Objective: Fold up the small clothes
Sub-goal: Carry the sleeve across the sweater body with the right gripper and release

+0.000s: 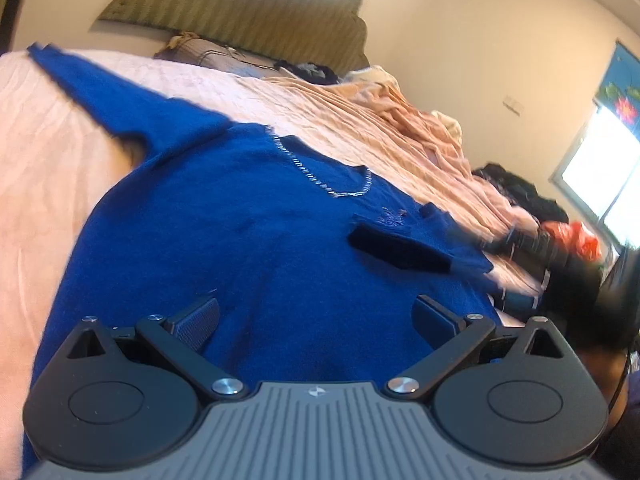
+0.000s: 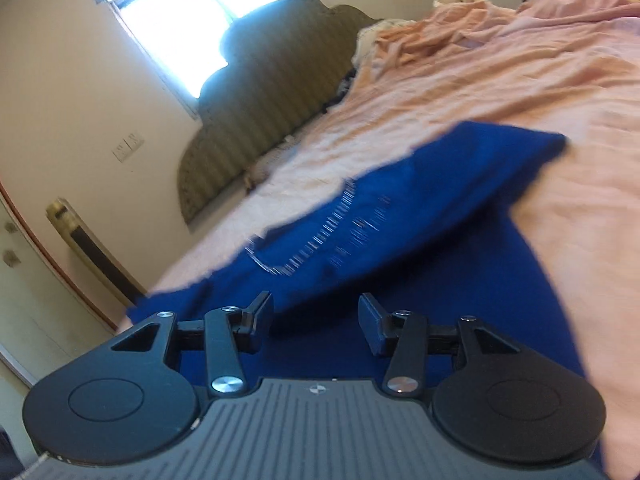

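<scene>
Blue sweater [image 1: 248, 216] lies spread on the pink bedsheet [image 1: 48, 168], neckline w/ silver trim [image 1: 320, 184] at approx 1 o'clock from the left gripper [image 1: 316, 320]. One sleeve runs out flat to 10 o'clock in the left wrist view; other sleeve looks already folded in across the chest, seen as a blue band at 12–1 o'clock in the right wrist view, though blur makes the edge hard to read. Left gripper: jaws wide apart, nothing in them, hovering low over the hem area. Right gripper [image 2: 316, 324]: jaws apart too, empty, just above the body fabric.

Judgement: early–mid fold; one side done, other sleeve not yet. Next prob. calls for a pinch on the outstretched sleeve or hem, both layers caught, then carry across w/o dragging the body.

Around: rumpled peach bedding [image 1: 400, 128] at 2 o'clock, dark clothes pile [image 1: 520, 196] + orange item [image 1: 580, 240] at 3 o'clock, padded headboard [image 1: 240, 8] at 12. Bedding ridge sits near the sweater's far edge, could crowd the fold
</scene>
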The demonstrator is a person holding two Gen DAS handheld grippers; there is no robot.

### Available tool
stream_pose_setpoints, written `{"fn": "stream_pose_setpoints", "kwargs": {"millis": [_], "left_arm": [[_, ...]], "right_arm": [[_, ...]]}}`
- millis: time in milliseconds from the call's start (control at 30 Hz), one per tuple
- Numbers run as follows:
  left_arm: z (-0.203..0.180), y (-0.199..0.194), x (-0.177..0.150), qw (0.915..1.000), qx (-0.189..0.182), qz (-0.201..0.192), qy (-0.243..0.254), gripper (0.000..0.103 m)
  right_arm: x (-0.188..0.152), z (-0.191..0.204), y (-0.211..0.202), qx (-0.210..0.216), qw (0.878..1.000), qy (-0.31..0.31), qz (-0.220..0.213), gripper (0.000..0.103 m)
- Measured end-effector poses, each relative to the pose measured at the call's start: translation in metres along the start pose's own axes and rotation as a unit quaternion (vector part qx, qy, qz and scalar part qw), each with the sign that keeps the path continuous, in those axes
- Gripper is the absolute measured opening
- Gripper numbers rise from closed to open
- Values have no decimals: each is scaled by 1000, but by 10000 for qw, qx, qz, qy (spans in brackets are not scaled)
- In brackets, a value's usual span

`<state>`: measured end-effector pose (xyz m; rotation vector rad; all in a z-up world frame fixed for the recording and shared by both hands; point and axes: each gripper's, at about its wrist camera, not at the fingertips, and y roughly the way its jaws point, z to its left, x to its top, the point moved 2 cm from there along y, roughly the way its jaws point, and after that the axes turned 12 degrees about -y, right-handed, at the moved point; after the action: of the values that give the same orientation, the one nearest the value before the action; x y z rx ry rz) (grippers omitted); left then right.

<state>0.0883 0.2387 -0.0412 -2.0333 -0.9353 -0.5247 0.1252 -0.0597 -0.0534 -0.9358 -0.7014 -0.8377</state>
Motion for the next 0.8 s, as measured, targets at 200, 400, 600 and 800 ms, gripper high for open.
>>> {"fn": "stream_pose_setpoints", "kwargs": {"millis": [200,400,600,800], "left_arm": [[-55,37,48,9968,-623,488,152,103],[-36,120,68,9835,-702,1225,-1135,103],[-16,143,59,9674,-904,1066,-2113,101],[-20,146,53,9803,-421,1022,-1637,55]], "right_arm": [[-15,-15,-11,-90,9993,320,-181,67],[-20,-22,-13,54,9983,498,-283,66],[-20,-25,-13,168,9976,578,-347,71],[-18,-23,-11,232,9974,579,-364,74]]}}
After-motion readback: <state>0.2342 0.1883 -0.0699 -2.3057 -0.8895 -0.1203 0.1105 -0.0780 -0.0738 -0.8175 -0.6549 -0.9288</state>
